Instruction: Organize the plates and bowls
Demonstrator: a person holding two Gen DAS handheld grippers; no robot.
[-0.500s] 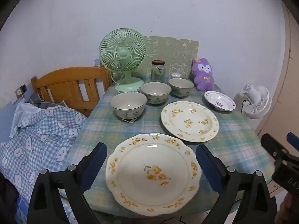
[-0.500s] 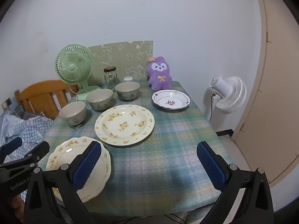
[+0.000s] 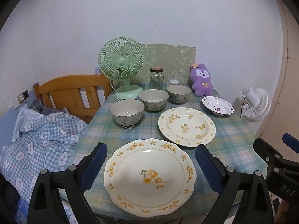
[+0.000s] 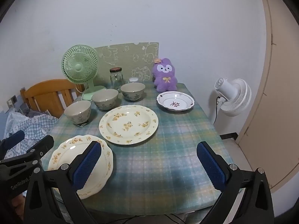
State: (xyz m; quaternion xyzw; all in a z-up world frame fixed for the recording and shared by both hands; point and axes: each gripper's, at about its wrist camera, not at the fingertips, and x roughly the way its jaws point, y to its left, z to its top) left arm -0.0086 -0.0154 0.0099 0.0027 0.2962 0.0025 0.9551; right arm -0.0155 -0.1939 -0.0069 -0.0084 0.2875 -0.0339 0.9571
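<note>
Three bowls (image 3: 126, 112), three plates (image 3: 149, 175), left tool (image 3: 151, 165) wide, right tool (image 4: 149, 165) wide, both empty.

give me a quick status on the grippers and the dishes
Left gripper open over the near yellow-flowered plate, not touching. Right gripper open, empty, above the tablecloth. Three bowls unstacked. Nothing in the way.

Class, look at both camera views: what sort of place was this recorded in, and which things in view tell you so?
Most likely a small room in a home, a bedroom or bedsit. A wooden bed frame with checked bedding adjoins a cloth-covered table, which bears a purple plush toy and a green fan.
</note>
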